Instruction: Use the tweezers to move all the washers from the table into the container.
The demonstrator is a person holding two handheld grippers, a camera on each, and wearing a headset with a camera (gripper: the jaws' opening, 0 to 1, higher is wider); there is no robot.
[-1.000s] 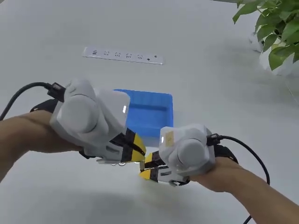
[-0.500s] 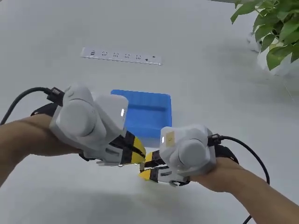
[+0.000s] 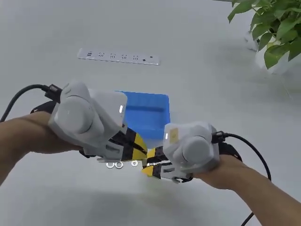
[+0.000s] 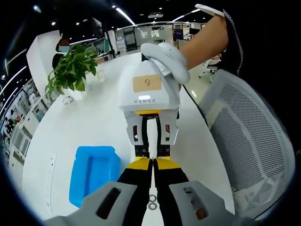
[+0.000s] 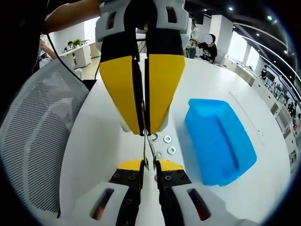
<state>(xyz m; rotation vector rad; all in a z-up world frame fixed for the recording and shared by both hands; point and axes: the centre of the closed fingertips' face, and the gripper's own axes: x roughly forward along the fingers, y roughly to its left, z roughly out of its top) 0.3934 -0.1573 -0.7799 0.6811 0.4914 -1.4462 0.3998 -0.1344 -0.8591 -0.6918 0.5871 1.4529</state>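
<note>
Spreading wide, the white worktop [image 3: 211, 94] carries a blue rectangular plastic container [image 3: 148, 115] well in from its edges. The left gripper [image 4: 153, 165] and right gripper [image 5: 149, 165] meet nose to nose, both clenched on thin metal tweezers [image 5: 146, 141]. Several small silver ring washers [image 3: 118, 165] lie beside the container's near side
</note>
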